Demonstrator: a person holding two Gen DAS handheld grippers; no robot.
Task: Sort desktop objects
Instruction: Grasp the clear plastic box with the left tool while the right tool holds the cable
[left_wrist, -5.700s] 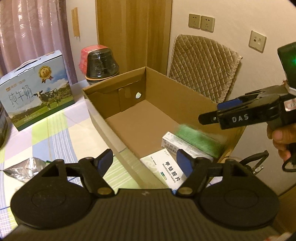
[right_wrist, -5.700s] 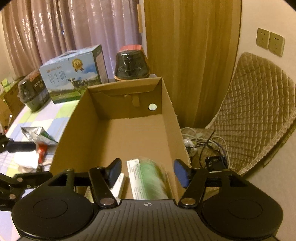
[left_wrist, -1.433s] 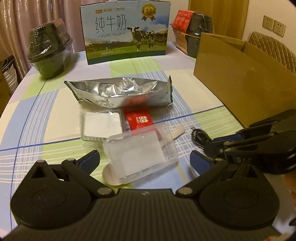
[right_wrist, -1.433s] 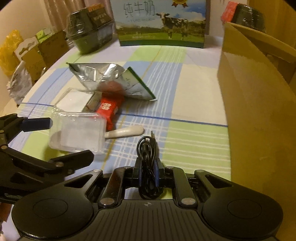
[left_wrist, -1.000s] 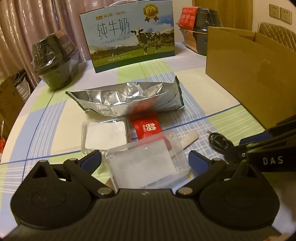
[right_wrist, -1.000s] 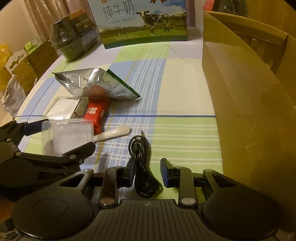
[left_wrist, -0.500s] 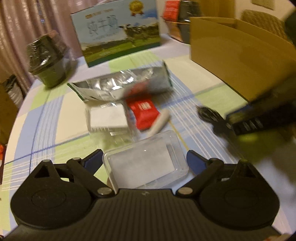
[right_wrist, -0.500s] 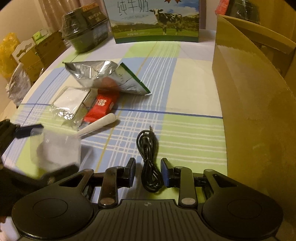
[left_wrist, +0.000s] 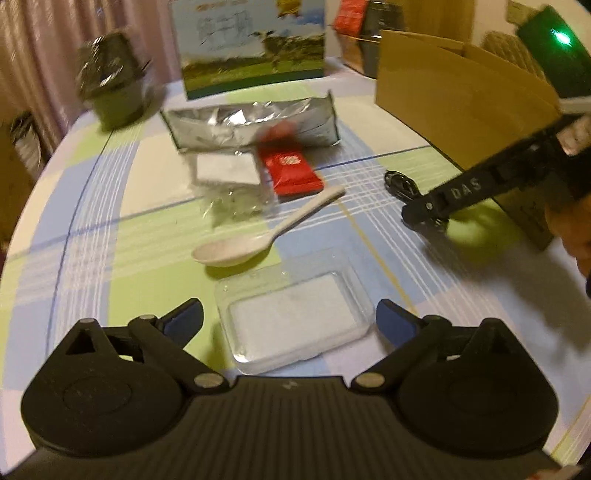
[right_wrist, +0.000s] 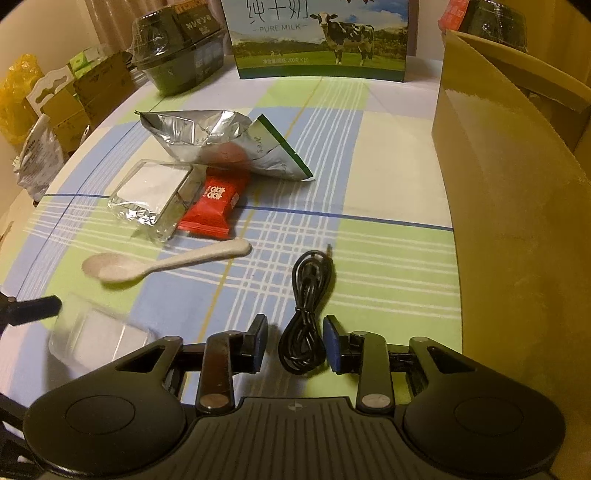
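My left gripper (left_wrist: 290, 317) is shut on a clear plastic box (left_wrist: 295, 336) with a white insert, holding it just above the checked tablecloth. In the right wrist view the same box (right_wrist: 92, 339) shows blurred at the lower left. My right gripper (right_wrist: 295, 343) points down at a coiled black cable (right_wrist: 310, 291) lying on the cloth. Its jaws are opening, and the cable sits between the pads without being pressed. A white spoon (left_wrist: 258, 240) lies uncovered beyond the box. The open cardboard box (right_wrist: 498, 184) stands to the right.
A red snack packet (right_wrist: 212, 206), a clear-wrapped white pack (right_wrist: 151, 188) and a crumpled foil bag (right_wrist: 221, 136) lie mid-table. A milk carton (right_wrist: 321, 37) and a dark wrapped bowl (right_wrist: 177, 51) stand at the back. The table's rounded edge (right_wrist: 44, 192) runs along the left.
The left gripper has drawn the clear box back off the spoon, baring it. The right jaws, earlier shut on the cable, have spread and the cable now lies on the cloth.
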